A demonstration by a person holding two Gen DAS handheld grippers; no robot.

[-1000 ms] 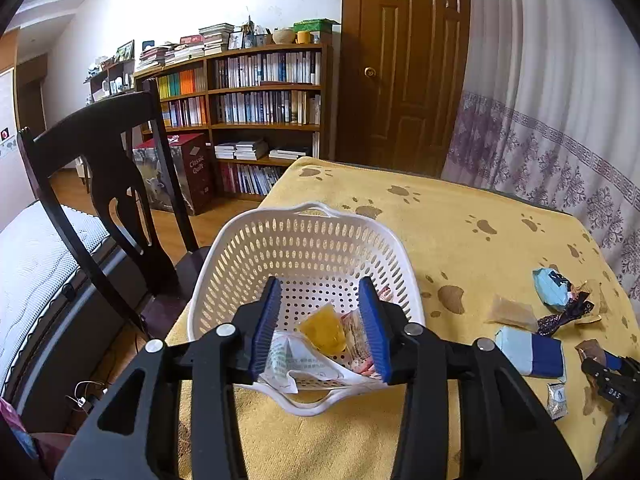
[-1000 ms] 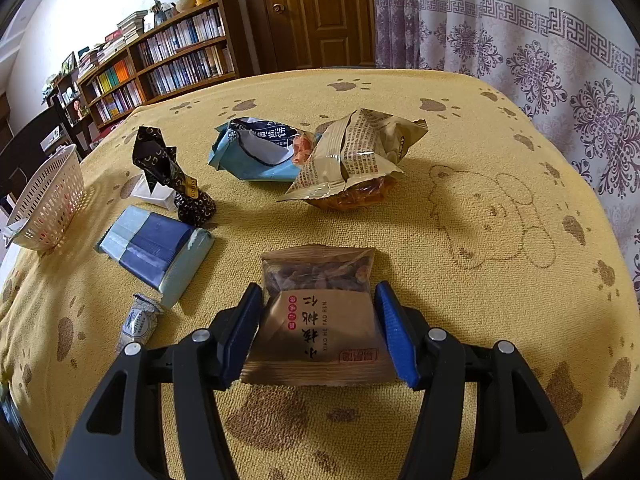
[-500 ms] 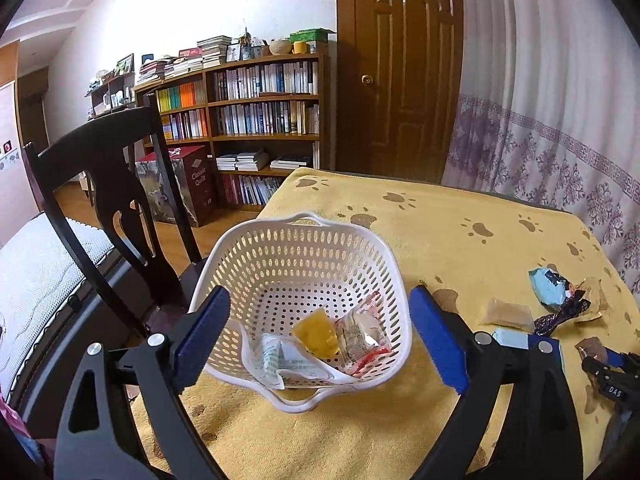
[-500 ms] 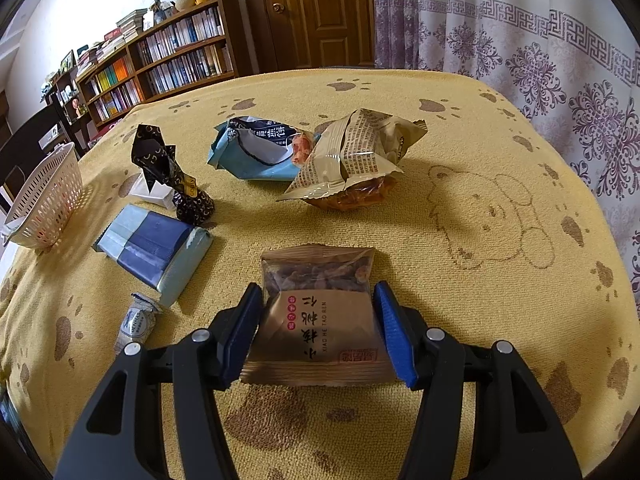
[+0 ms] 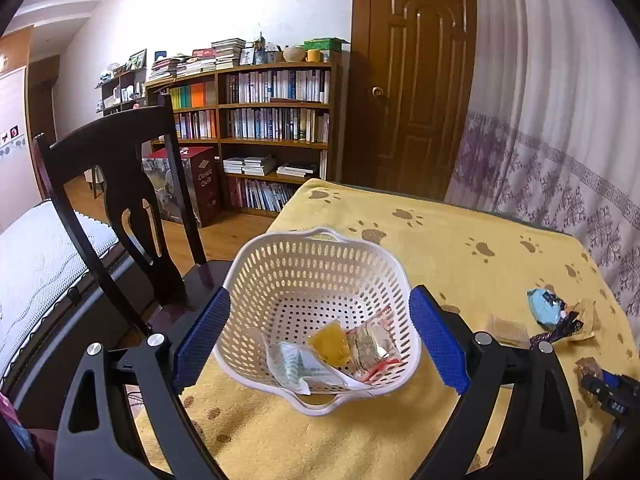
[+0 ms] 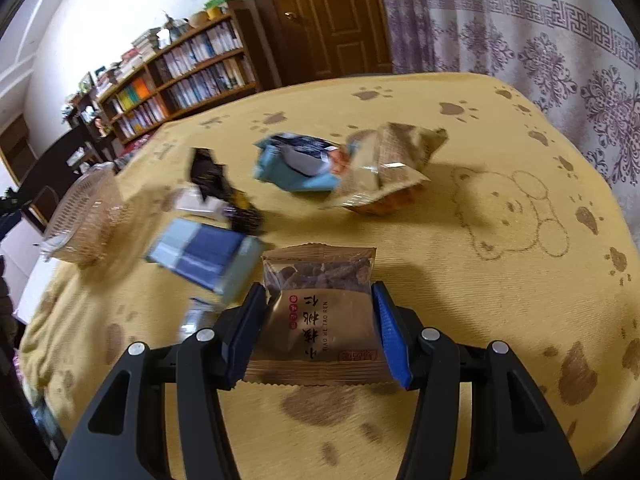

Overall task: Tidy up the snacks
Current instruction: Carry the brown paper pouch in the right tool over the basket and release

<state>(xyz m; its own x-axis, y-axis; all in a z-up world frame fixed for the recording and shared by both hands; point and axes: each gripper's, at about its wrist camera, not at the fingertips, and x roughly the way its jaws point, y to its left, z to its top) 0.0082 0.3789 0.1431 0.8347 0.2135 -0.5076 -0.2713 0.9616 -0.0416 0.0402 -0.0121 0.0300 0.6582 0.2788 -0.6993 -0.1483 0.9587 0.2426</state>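
While the left claw (image 5: 318, 338) stood wide open and empty, its blue pads flanked the white basket (image 5: 320, 256) at the bench (image 5: 460, 264) corner; three wrapped snacks (image 5: 340, 354) lay inside the basket. The right claw (image 6: 320, 332) was closed on a brown snack packet (image 6: 320, 312), held clear of the bench. Other packets (image 6: 296, 160) lay scattered beyond it, blurred.

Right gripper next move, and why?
Probably carry the brown packet left to the basket. The right gripper is shut on it, the left gripper is open, and the basket has room.
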